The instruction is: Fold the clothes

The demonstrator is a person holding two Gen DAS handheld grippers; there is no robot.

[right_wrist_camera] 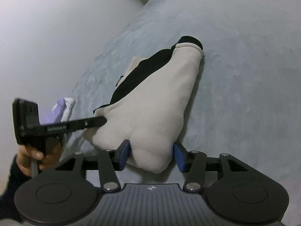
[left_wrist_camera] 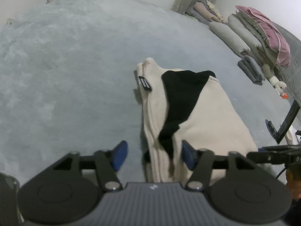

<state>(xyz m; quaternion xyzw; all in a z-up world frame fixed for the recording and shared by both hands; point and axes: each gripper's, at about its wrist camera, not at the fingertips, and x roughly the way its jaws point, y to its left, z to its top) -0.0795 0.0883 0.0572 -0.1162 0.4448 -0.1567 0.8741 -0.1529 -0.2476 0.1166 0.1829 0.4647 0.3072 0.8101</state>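
You have the cream-and-black sweatshirt point(left_wrist_camera: 197, 113) mostly folded on the bed point(left_wrist_camera: 65, 75), both grippers' point(left_wrist_camera: 154, 155) point(right_wrist_camera: 151, 155) jaws apart around its near edge, final tidying left.

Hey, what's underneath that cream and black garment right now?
The cream and black garment lies on the grey bed cover, which shows all around it. Whatever sits directly beneath its folded layers is covered and cannot be seen.

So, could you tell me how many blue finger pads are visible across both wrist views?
4. Two on the left gripper: one pad over the grey bedspread, one by the cream garment. Two on the right gripper, flanking the garment's corner.
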